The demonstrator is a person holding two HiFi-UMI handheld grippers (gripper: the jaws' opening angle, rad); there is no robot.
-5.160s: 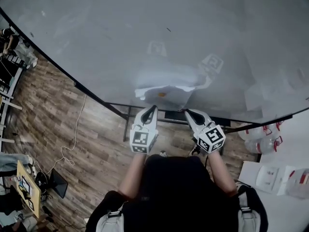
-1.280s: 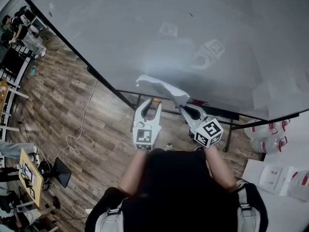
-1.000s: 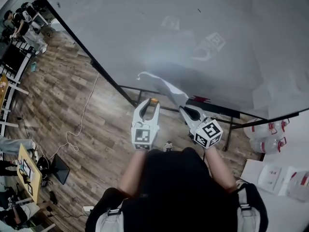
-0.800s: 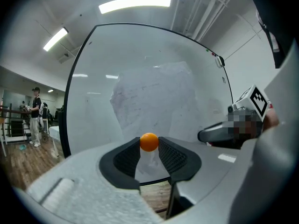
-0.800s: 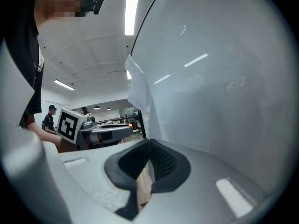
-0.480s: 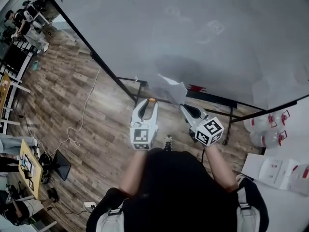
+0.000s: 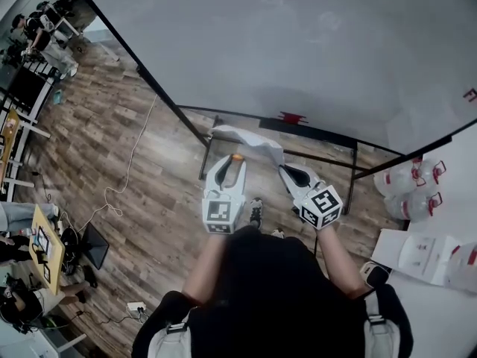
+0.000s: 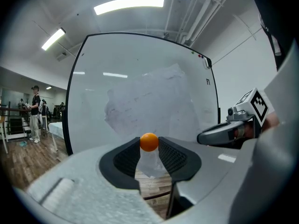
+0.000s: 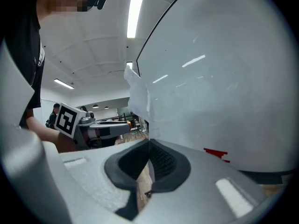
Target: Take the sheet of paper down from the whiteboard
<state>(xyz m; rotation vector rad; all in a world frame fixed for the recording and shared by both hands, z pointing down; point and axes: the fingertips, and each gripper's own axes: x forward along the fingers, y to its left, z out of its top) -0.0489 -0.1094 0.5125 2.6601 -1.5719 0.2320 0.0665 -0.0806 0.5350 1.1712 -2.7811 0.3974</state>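
Looking down, head view: thin white sheet of paper (image 7: 250, 136) hangs just before the large white whiteboard (image 7: 298, 43), between left gripper (image 7: 232, 161) and right gripper (image 7: 284, 168). Left gripper view: jaws clamp a small orange ball (image 8: 149, 142). Right gripper view: jaws pinch the sheet's edge.

Ceiling strip lights (image 8: 128, 3) fill the room with bright, even light, leaving streaks of glare on the whiteboard (image 9: 224, 78) and a soft grey shadow across it in the head view. All 3 wide-angle pictures bow straight edges; the 2 gripper views go black at the corners and blur the nearest foreground.
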